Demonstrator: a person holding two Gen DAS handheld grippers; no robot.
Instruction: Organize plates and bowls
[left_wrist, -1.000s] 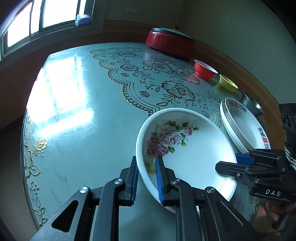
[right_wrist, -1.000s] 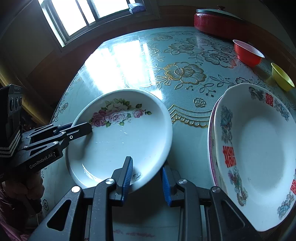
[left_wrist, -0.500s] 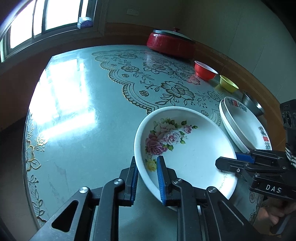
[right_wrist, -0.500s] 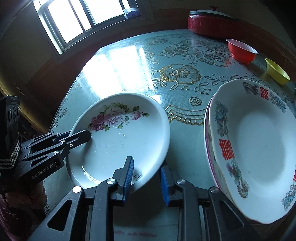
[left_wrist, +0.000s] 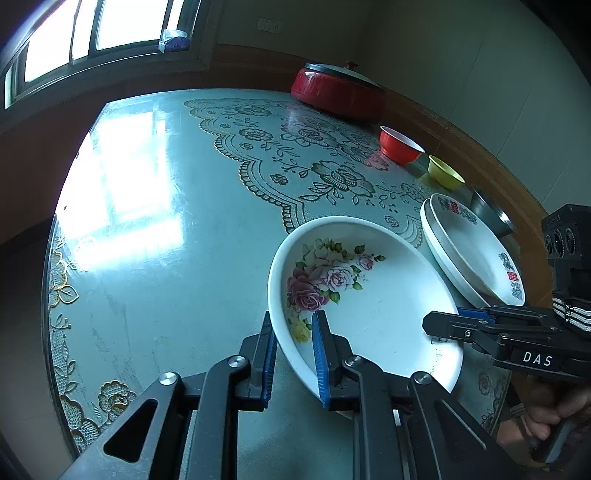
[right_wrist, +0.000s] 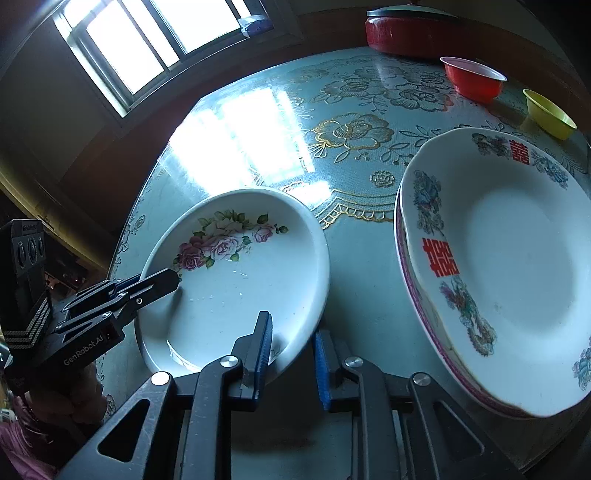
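— Right, where's the rose plate (left_wrist: 373, 295)?

— Lifted and tilted over the blue lace-patterned table (left_wrist: 166, 221), just beside the stack of plates (right_wrist: 509, 266) with red characters; the left gripper (left_wrist: 293, 354) has it by the near rim, blue pads narrow, one under the plate, one inside the bowl of it.

— And the right gripper (right_wrist: 291, 354)?

— Its jaws have just been closing; the plate's opposite rim sits between them; the left finger (right_wrist: 263, 343) touches the inner face; the right pad stands off the underside, a gap showing, so no firm pinch there.

— Beyond them?

— Red bowl (right_wrist: 472, 79) and yellow bowl (right_wrist: 548, 112) near the far edge, well apart from the grippers.
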